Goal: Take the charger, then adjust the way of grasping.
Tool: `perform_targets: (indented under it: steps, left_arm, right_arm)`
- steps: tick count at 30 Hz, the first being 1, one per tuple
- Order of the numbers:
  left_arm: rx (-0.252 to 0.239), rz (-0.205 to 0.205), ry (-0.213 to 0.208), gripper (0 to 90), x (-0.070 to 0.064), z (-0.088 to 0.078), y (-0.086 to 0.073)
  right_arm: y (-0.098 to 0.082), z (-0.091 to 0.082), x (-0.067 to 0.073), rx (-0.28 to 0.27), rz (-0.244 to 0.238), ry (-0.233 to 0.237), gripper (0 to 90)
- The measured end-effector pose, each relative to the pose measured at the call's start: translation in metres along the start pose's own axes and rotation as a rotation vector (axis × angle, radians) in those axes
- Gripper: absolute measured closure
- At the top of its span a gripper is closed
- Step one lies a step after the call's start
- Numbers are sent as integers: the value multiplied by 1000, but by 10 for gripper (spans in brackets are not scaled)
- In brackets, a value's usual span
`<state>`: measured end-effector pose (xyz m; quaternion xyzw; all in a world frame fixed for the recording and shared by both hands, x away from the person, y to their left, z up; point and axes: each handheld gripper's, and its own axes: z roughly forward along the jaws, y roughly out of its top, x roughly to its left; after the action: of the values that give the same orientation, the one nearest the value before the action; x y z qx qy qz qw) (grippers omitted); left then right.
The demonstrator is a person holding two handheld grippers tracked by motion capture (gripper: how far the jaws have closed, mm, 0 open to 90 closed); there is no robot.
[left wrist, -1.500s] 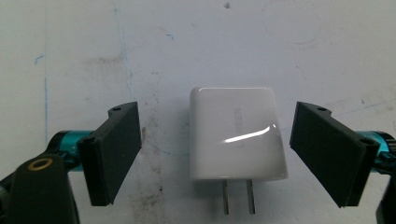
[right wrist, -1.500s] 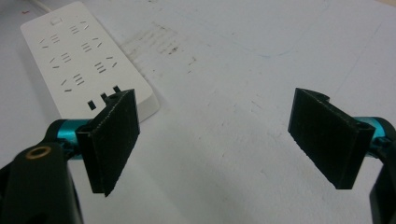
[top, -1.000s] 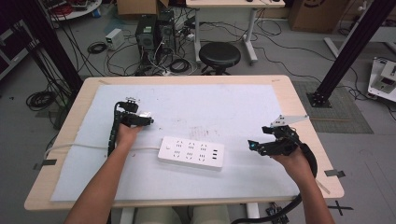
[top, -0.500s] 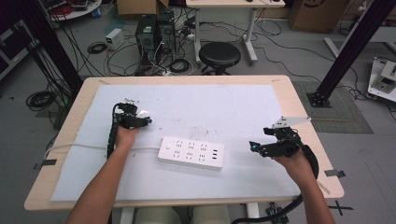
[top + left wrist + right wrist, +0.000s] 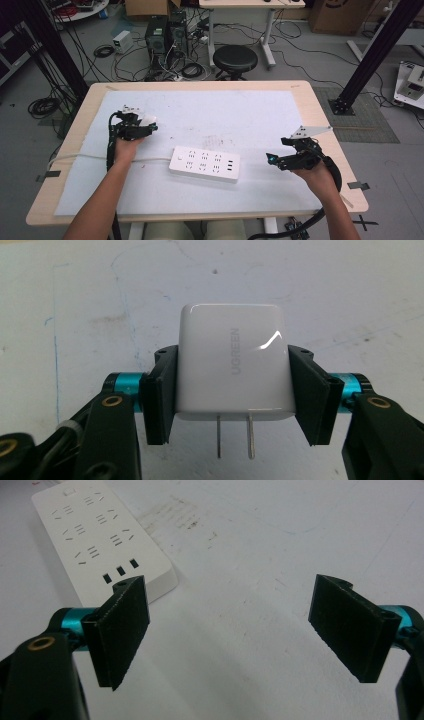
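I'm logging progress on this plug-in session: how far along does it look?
Done: the left gripper has the white charger clamped, prongs exposed. In hand: it is held above the mat, apart from the power strip. Left: seating it in a socket; the right gripper is open beside the strip.

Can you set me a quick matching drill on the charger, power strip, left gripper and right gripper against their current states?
Things:
1. charger
2. power strip
3. left gripper
4. right gripper

States:
A. jaws wide apart, nothing between them
B. lying flat on the table between the two hands
C. clamped by its sides, prongs bare
D. shut on a white block

Pairs: 1-C, 2-B, 3-D, 4-A
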<state>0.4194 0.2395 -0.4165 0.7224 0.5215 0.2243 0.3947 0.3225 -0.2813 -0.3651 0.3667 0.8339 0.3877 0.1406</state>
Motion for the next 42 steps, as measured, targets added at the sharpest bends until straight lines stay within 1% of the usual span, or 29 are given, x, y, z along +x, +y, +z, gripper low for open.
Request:
perform_targets:
  steps: [1, 3, 5, 10, 11, 12, 15, 16, 17, 19, 22, 23, 24, 25, 26, 30, 31, 33, 34, 35, 37, 38, 42]
  left_arm:
    - [0, 11, -18, 426, -1, -3, -1]
    - [0, 33, -25, 426, -3, -8, -2]
    - [-8, 27, -37, 426, -4, -14, -4]
    - [-51, 32, -53, 425, -7, -32, -5]
    - [-51, 32, -53, 425, -7, -32, -5]
    - [-60, 40, -62, 425, -8, -40, -6]
    - [-81, 51, -74, 425, -10, -48, -8]
    - [-84, 54, -78, 425, -11, -51, -8]
    - [-92, 57, -88, 425, -12, -55, -10]
    - [-99, 54, -94, 425, -12, -57, -10]
    - [-120, 65, -116, 425, -16, -62, -12]
    - [-137, 78, -140, 425, -18, -65, -12]
    - [-137, 78, -140, 425, -18, -65, -12]
    - [-151, 85, -156, 425, -21, -69, -12]
    - [-151, 85, -156, 425, -21, -69, -12]
    - [-167, 129, -192, 425, -28, -76, -11]
    - [-173, 140, -205, 425, -30, -77, -11]
    - [-176, 171, -224, 425, -33, -80, -10]
    - [-176, 171, -224, 425, -33, -80, -10]
    - [-183, 183, -242, 425, -35, -81, -10]
    - [-182, 205, -260, 425, -37, -83, -11]
    - [-186, 208, -272, 425, -39, -83, -11]
    - [-185, 251, -310, 425, -45, -85, -13]
  right_arm:
    - [0, 0, 0, -1, -3, -2, 169]
    - [-1, -1, 1, 0, -2, 2, 169]
    - [-1, 0, 2, -2, -8, 4, 169]
    - [1, 0, 6, -8, -18, 9, 169]
    - [1, 0, 6, -8, -18, 9, 169]
    - [1, 0, 6, -13, -19, 10, 168]
    - [1, 2, 8, -17, -22, 12, 168]
    - [1, 2, 10, -10, -20, 13, 168]
    - [1, 2, 11, -12, -28, 14, 168]
    - [2, 2, 11, -14, -31, 13, 168]
    - [2, 2, 11, -15, -32, 11, 168]
    - [2, 2, 12, -19, -38, 16, 168]
    - [2, 2, 12, -19, -38, 16, 168]
    - [2, 3, 14, -11, -40, 20, 168]
    - [2, 3, 14, -11, -40, 20, 168]
    - [3, 4, 16, -7, -42, 28, 169]
    - [4, 5, 16, -16, -44, 35, 169]
    - [4, 5, 16, -19, -43, 32, 169]
    - [4, 5, 16, -19, -43, 32, 169]
    - [4, 5, 16, -25, -48, 33, 169]
    - [5, 7, 15, -25, -47, 38, 169]
    - [5, 8, 16, -22, -40, 40, 169]
    - [5, 10, 18, -20, -45, 47, 168]
